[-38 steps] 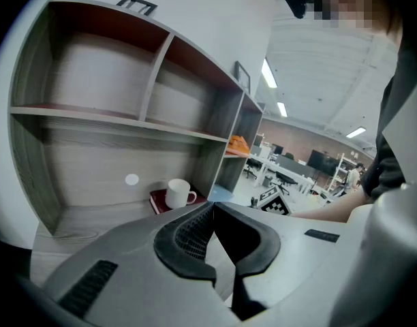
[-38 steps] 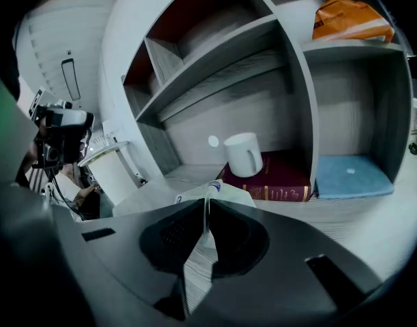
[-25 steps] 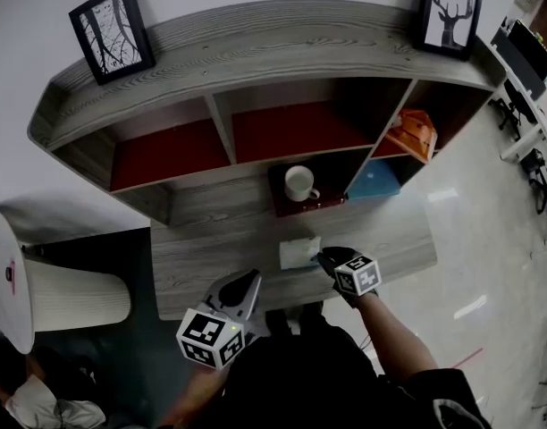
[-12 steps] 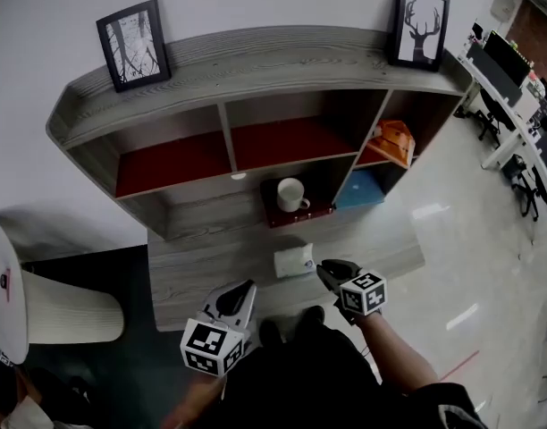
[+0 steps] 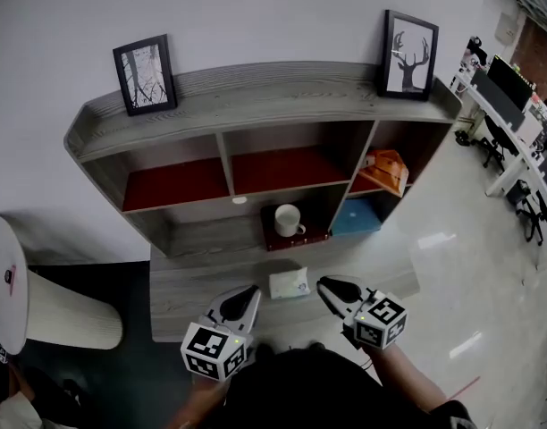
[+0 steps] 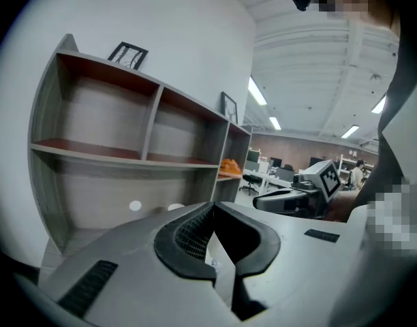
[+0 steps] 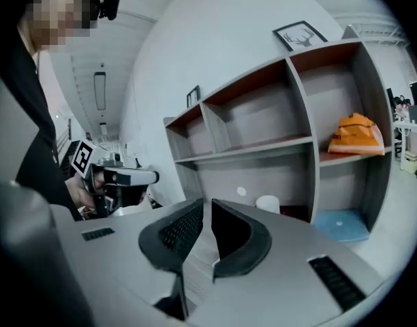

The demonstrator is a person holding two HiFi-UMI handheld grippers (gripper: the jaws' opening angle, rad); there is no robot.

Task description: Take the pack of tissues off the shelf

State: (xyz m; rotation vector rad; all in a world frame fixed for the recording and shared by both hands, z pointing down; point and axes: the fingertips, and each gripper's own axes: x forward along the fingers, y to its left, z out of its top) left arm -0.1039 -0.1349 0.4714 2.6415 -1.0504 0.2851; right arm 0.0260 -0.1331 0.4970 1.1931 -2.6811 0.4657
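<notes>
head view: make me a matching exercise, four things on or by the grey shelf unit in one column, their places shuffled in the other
1 white ceramic mug
2 orange crumpled bag
3 black-framed deer picture
4 pale flat pack of tissues

a top board of the grey wooden shelf unit, right end
b grey ledge in front of the compartments
c dark red tray, lower middle compartment
d upper right compartment

Pairs: 1-c, 2-d, 3-a, 4-b

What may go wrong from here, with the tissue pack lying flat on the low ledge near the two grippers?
1. The right gripper and the left gripper both have their jaws together. A reach now would probably shove the tissue pack along the ledge instead of gripping it.
2. The white mug stands close behind the pack, so a forward push might knock it.
</notes>
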